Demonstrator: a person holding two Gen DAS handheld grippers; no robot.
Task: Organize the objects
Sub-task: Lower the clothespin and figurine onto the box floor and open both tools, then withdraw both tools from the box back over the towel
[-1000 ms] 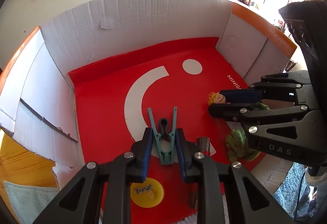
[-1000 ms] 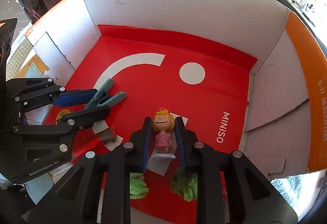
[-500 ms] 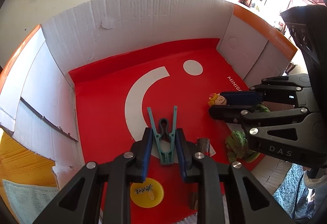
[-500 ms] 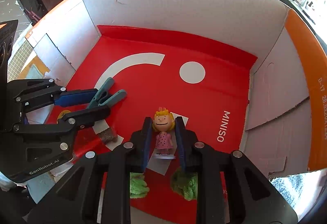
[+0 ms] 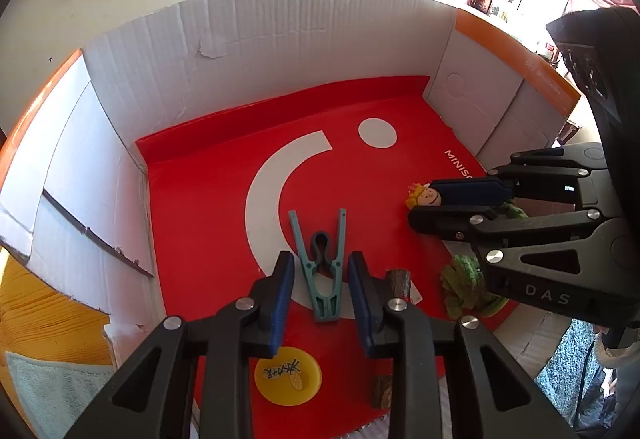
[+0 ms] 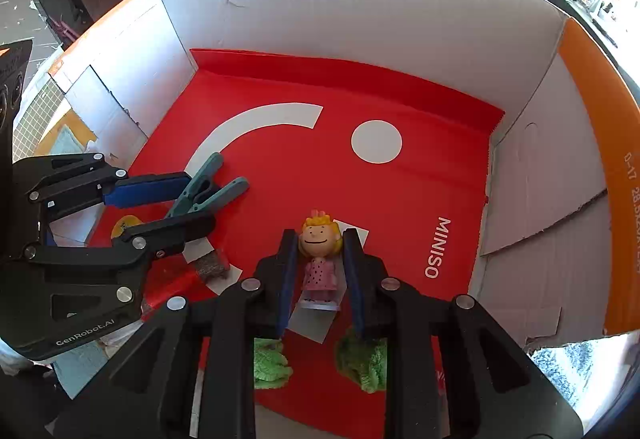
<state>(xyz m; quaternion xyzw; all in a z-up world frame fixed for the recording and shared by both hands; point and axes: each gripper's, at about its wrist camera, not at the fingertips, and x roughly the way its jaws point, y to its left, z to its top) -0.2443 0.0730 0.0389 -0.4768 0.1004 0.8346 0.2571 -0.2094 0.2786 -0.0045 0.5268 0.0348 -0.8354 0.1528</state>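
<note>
A teal clothes peg (image 5: 322, 271) lies flat on the red floor of a cardboard box (image 5: 280, 39). My left gripper (image 5: 320, 271) is open, its blue pads on either side of the peg's clamp end without touching it. A small doll with yellow hair and a pink dress (image 6: 320, 259) stands upright on a white card. My right gripper (image 6: 320, 251) is open with its pads beside the doll, a small gap on each side. The peg (image 6: 208, 191) and the left gripper (image 6: 160, 207) show at the left of the right wrist view.
A yellow disc (image 5: 288, 375) lies under my left gripper. A small brown block (image 5: 398, 281) and a green fuzzy toy (image 5: 464, 283) lie near the box's front edge. The box has white walls on three sides and an orange rim (image 6: 592, 119) at the right.
Both grippers have opened slightly around the peg and the doll. Neither object has moved.
</note>
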